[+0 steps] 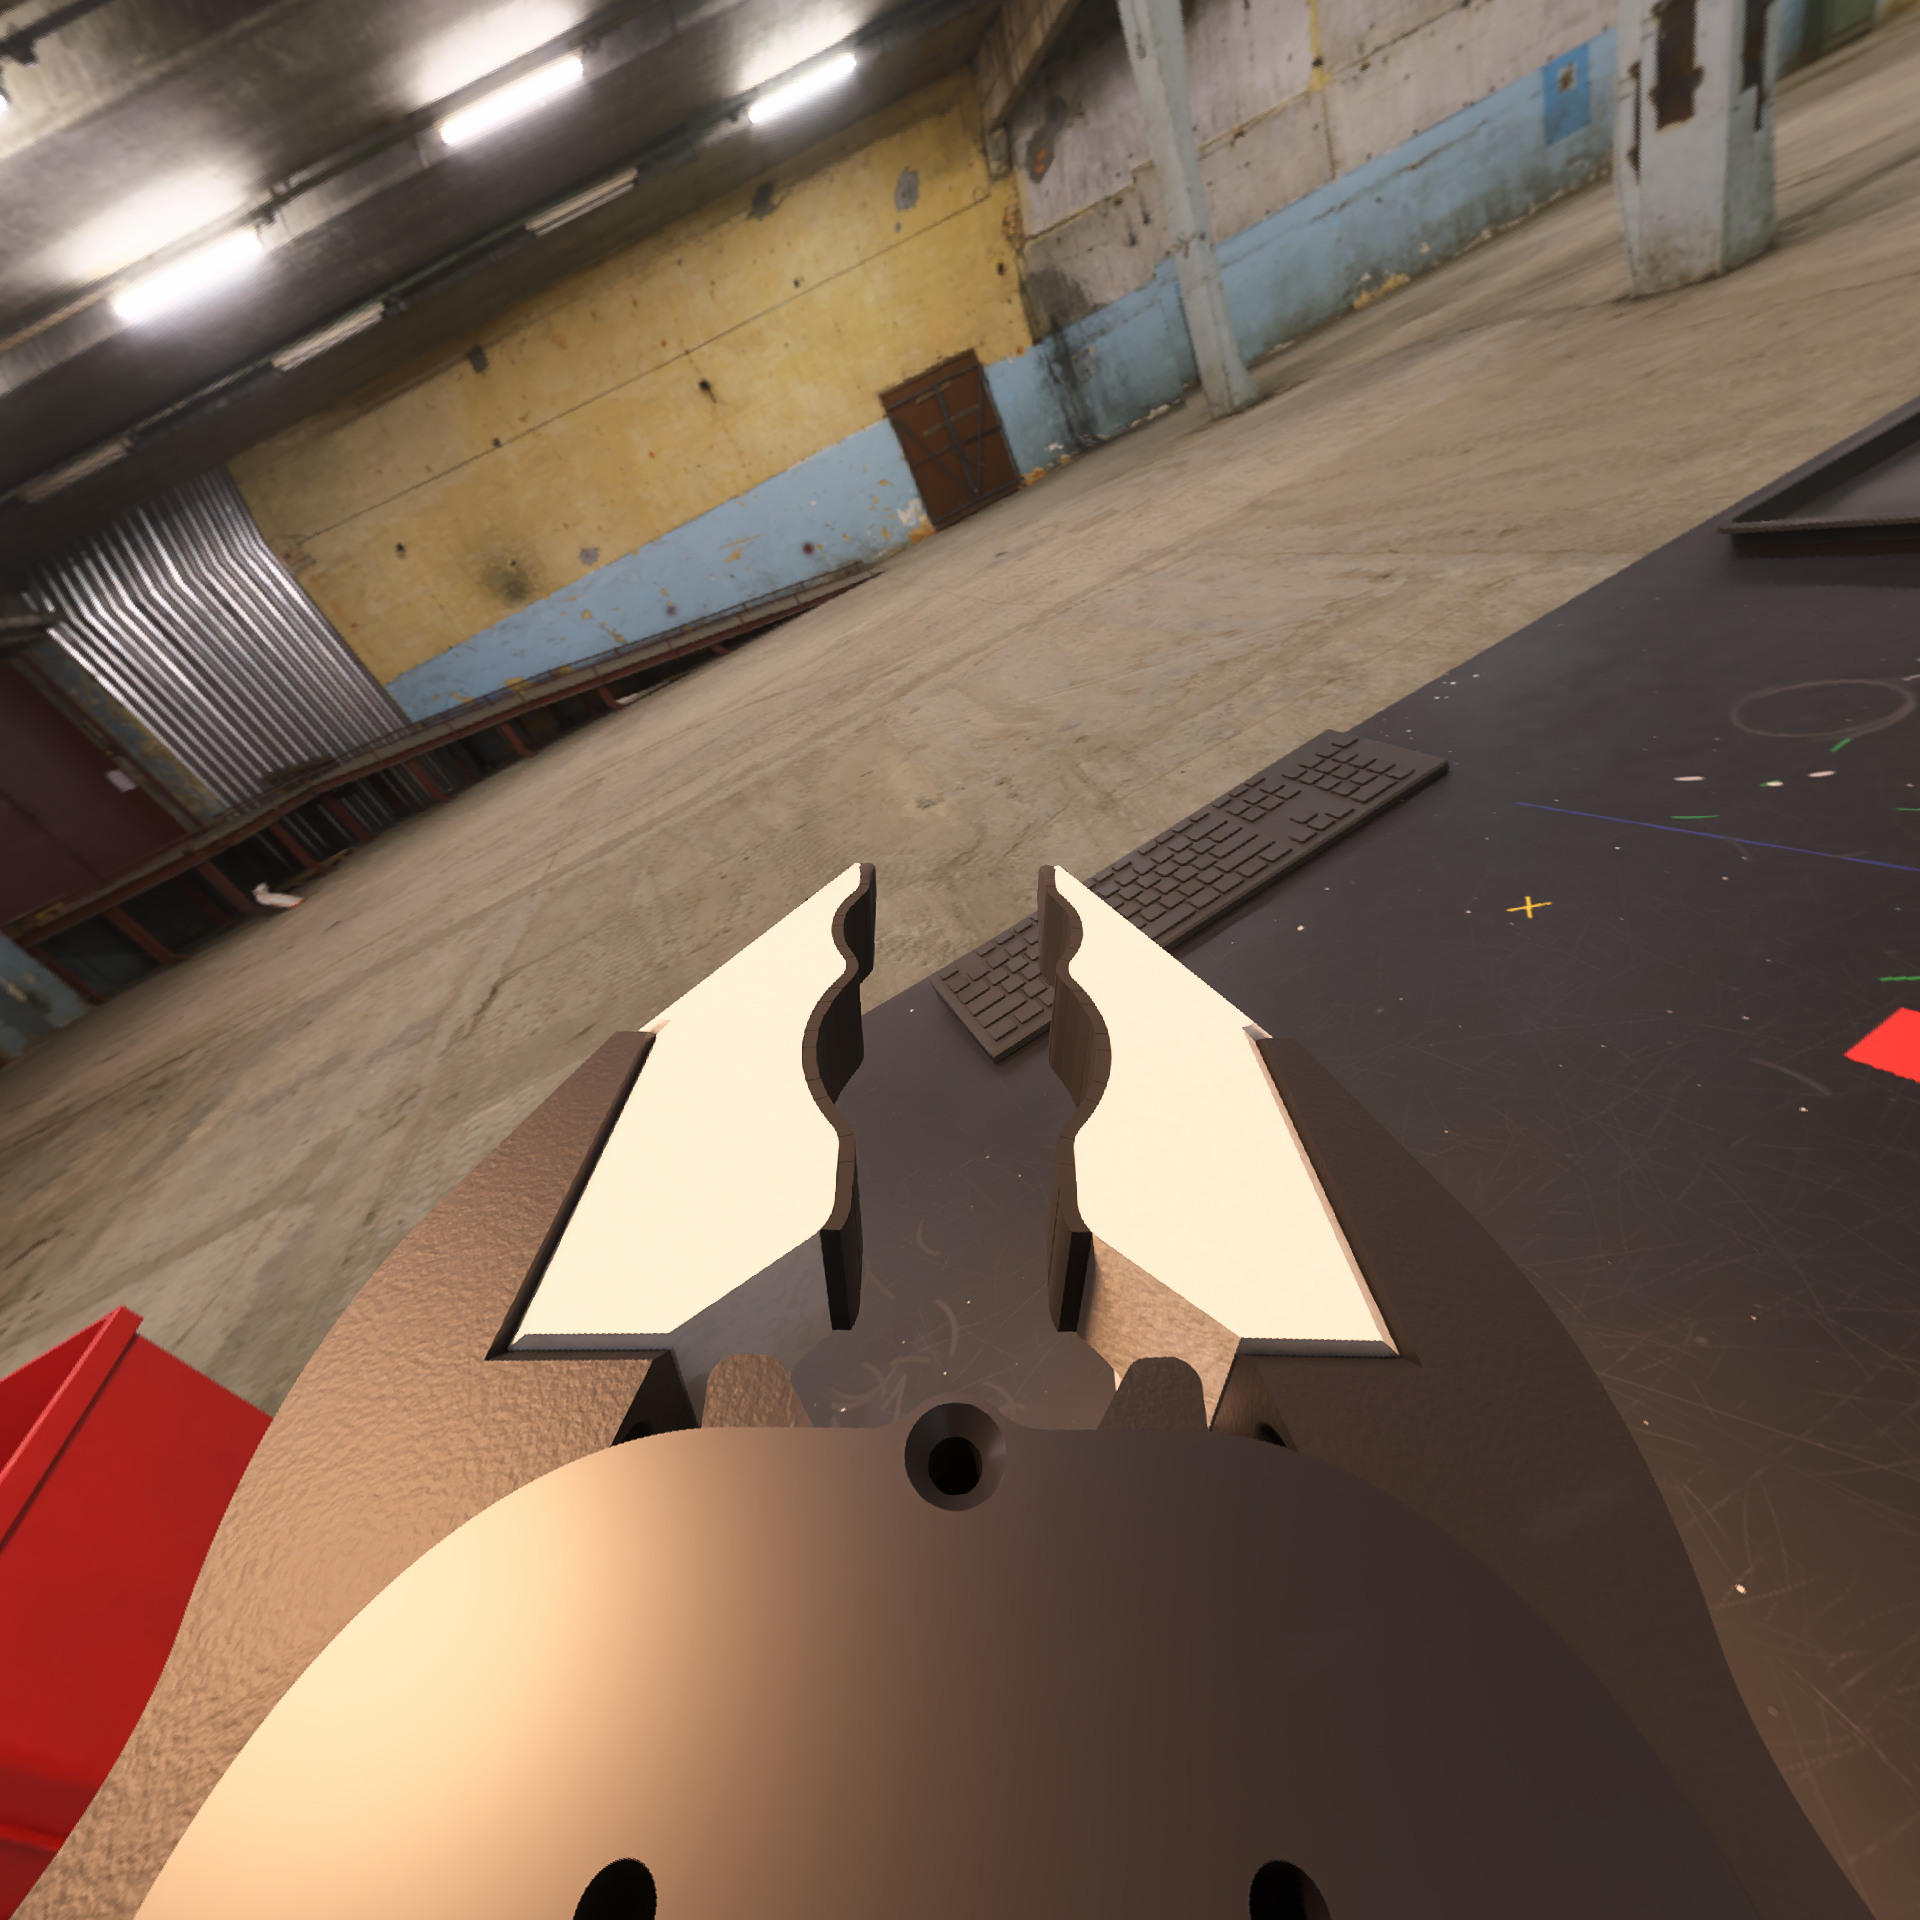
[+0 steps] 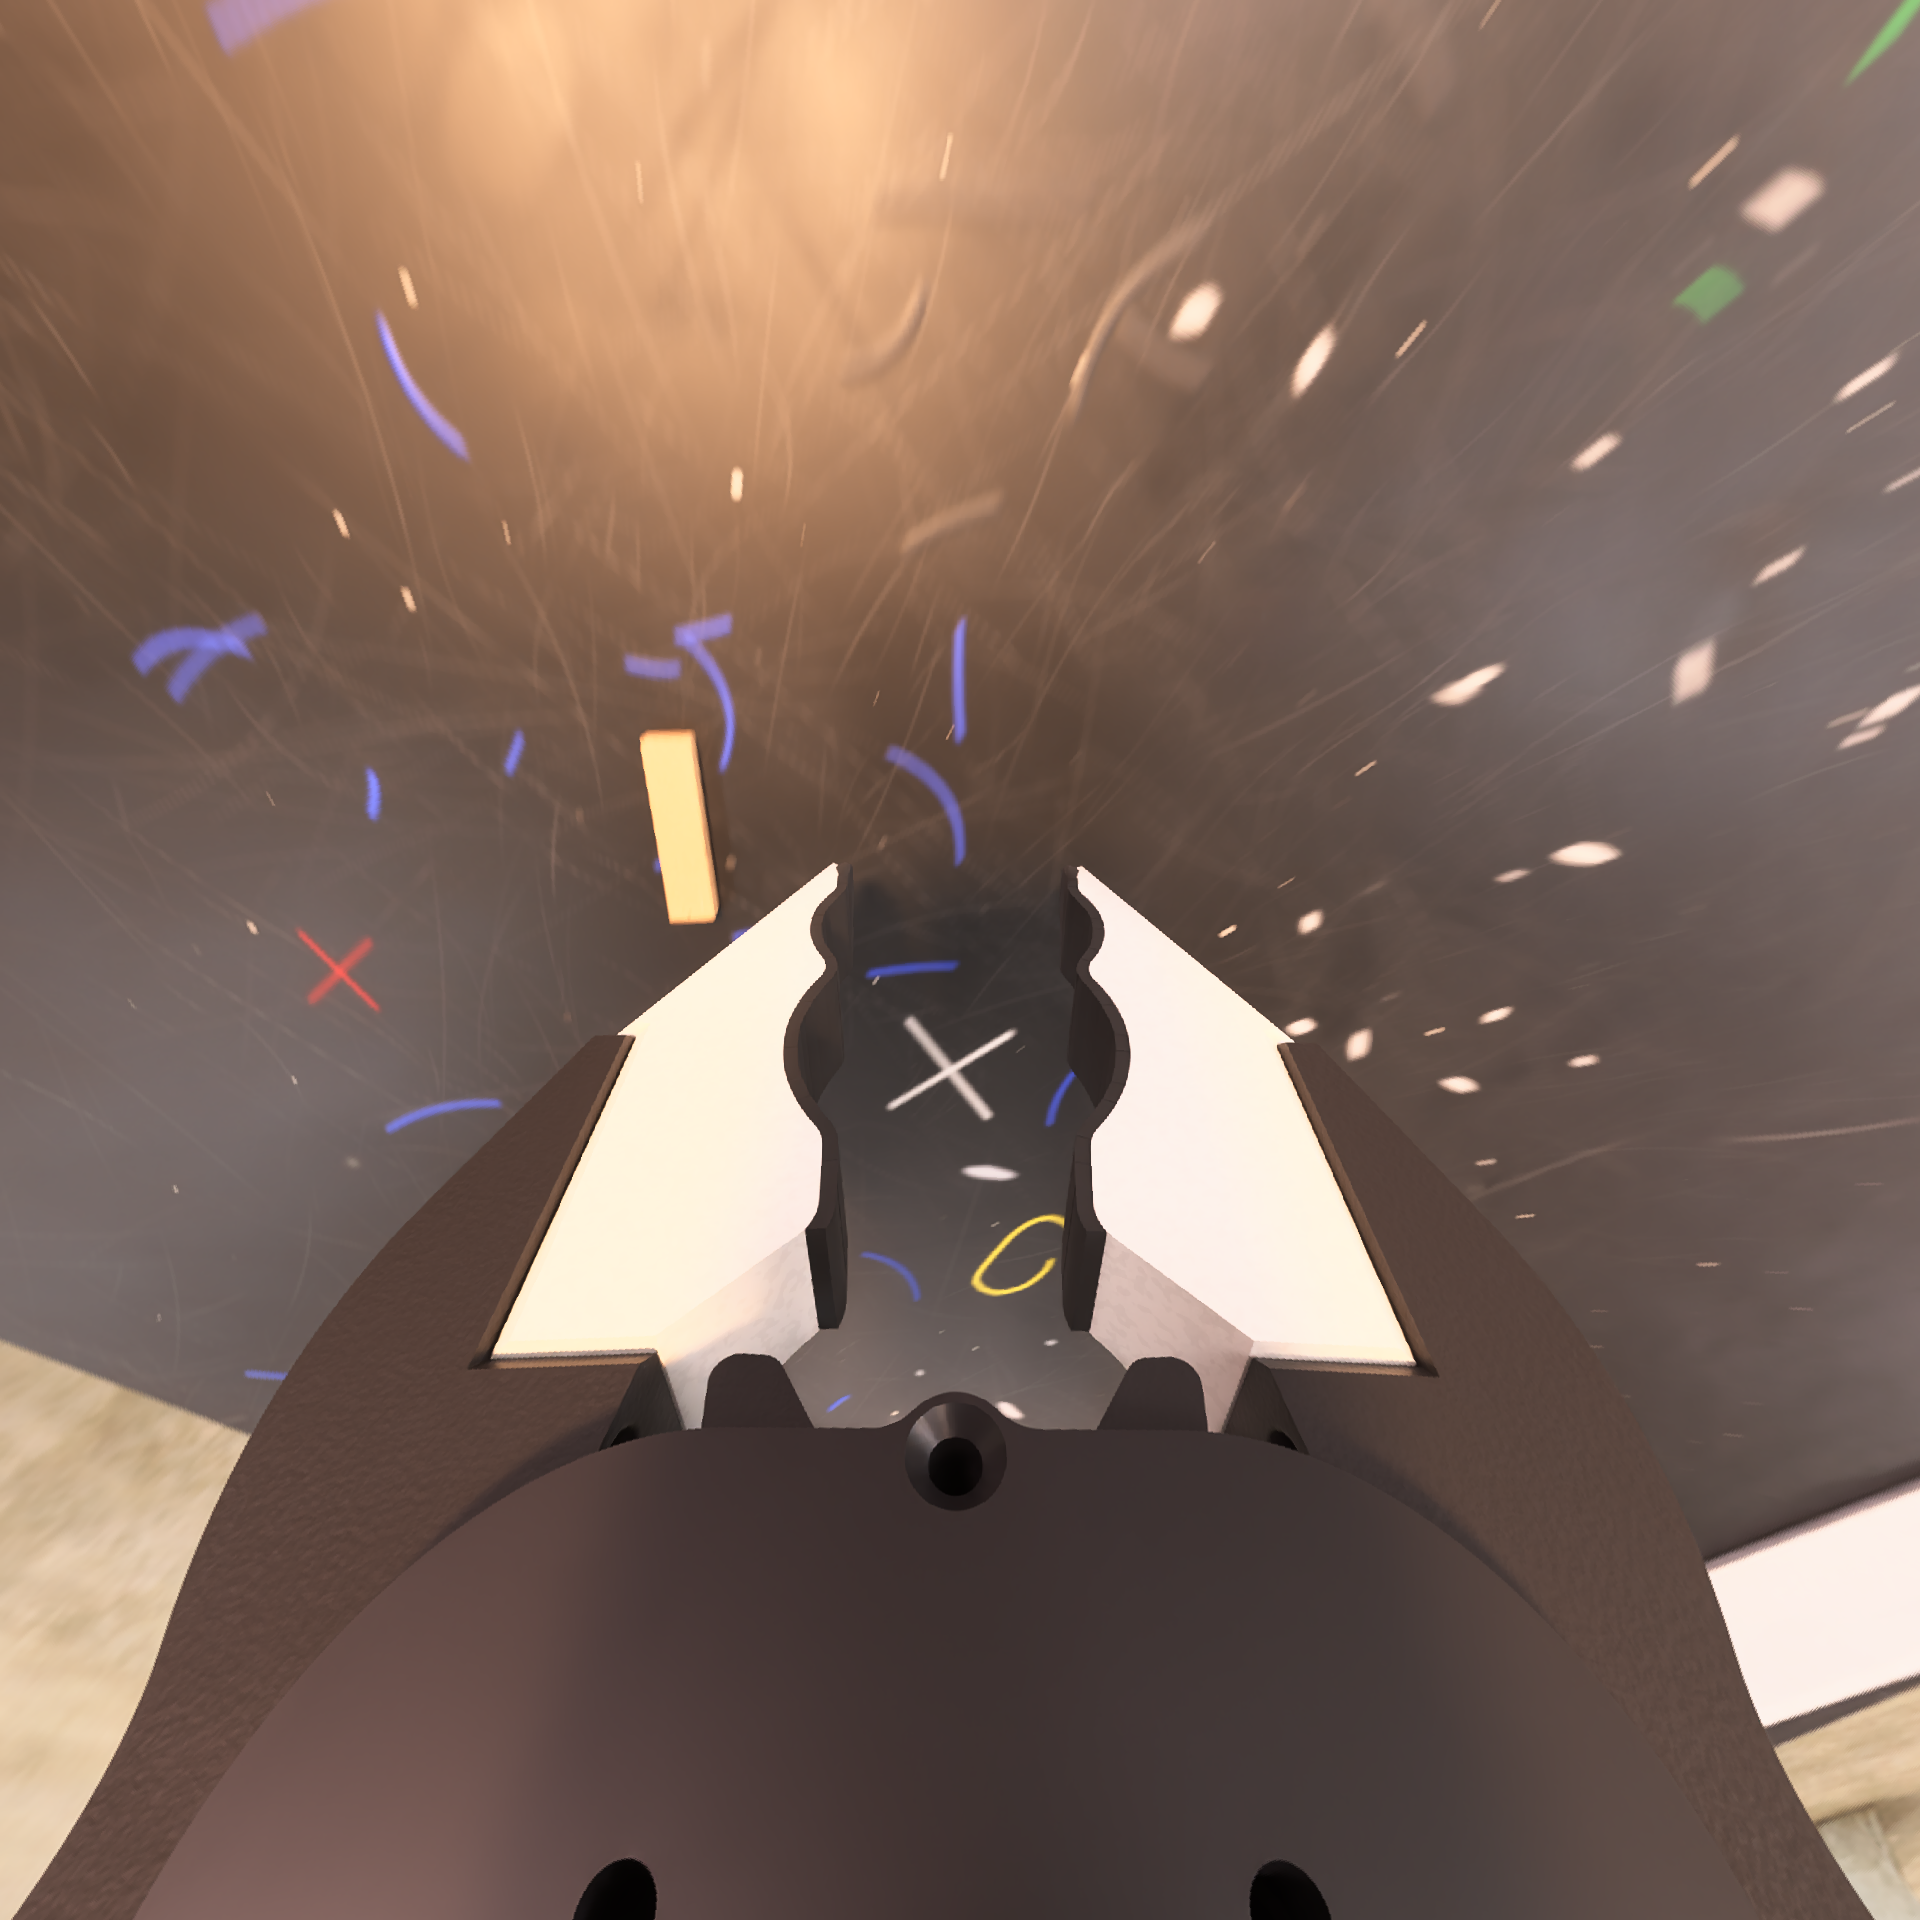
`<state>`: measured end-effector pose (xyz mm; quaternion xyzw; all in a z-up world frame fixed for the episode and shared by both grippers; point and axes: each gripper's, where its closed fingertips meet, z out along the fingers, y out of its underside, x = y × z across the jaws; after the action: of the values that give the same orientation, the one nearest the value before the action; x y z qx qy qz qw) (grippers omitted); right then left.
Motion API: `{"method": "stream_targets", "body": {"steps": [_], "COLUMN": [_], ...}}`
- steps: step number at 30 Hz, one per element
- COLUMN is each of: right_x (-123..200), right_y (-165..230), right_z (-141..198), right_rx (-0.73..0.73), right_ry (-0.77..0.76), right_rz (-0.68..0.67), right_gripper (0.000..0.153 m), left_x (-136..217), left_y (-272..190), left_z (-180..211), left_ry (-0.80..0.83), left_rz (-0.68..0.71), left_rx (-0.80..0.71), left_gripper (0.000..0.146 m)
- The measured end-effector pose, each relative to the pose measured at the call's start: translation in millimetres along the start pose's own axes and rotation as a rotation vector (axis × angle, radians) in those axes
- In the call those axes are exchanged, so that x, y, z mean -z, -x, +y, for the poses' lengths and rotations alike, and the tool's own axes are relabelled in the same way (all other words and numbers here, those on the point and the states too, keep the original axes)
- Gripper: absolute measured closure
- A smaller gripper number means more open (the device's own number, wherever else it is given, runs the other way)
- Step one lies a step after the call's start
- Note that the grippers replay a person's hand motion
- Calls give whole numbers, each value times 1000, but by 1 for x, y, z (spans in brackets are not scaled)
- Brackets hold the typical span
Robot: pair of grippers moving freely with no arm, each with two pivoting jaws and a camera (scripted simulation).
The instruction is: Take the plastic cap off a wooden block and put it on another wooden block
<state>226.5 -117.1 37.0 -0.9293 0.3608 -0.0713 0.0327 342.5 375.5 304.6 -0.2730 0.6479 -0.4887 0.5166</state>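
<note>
In the right wrist view a pale wooden block [image 2: 681, 826] lies flat on the dark table, just ahead and left of my right gripper [image 2: 956, 878]. That gripper is open and empty, pointing down at the tabletop. In the left wrist view my left gripper [image 1: 956, 878] is open and empty, held over the table's left edge and pointing out across it. A flat red piece [image 1: 1886, 1047] shows at the right edge of that view, cut off; I cannot tell what it is. No plastic cap is clearly in view.
A dark keyboard [image 1: 1195, 883] lies along the table edge ahead of the left gripper. A dark tray [image 1: 1839, 509] sits at the far right. A red box [image 1: 94, 1538] stands below left, off the table. The dark tabletop [image 2: 1351, 727] bears coloured marks. A white strip [image 2: 1818, 1600] lies near its edge.
</note>
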Motion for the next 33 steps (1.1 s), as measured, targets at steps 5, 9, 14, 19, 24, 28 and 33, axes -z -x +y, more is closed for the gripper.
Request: {"method": "stream_targets", "body": {"steps": [5, 9, 14, 19, 24, 28, 33], "right_x": [50, 56, 8, -43, -55, -66, -65], "right_y": [-6, 11, 56, 60, 52, 52, 53], "right_z": [-129, -269, -379, -420, -442, -439, -439], "right_rx": [84, 320, 488, 508, 400, 390, 389], "right_ry": [-283, -403, -329, -316, -386, -325, -334], "right_rz": [15, 39, -154, -205, -224, -249, -252], "right_gripper": [112, 114, 114, 108, 109, 109, 143], "left_x": [4, 6, 7, 8, 11, 11, 11], "left_y": [8, 15, 20, 21, 24, 27, 28], "left_z": [-2, 2, 7, 5, 3, 5, 7], "left_ry": [-24, -14, 5, -6, -30, -31, -22], "left_rz": [-23, -44, -58, -53, -50, -48, -51], "left_rx": [34, 21, 25, 29, 49, 70, 66], "left_gripper": [115, 115, 115, 115, 115, 115, 115]}}
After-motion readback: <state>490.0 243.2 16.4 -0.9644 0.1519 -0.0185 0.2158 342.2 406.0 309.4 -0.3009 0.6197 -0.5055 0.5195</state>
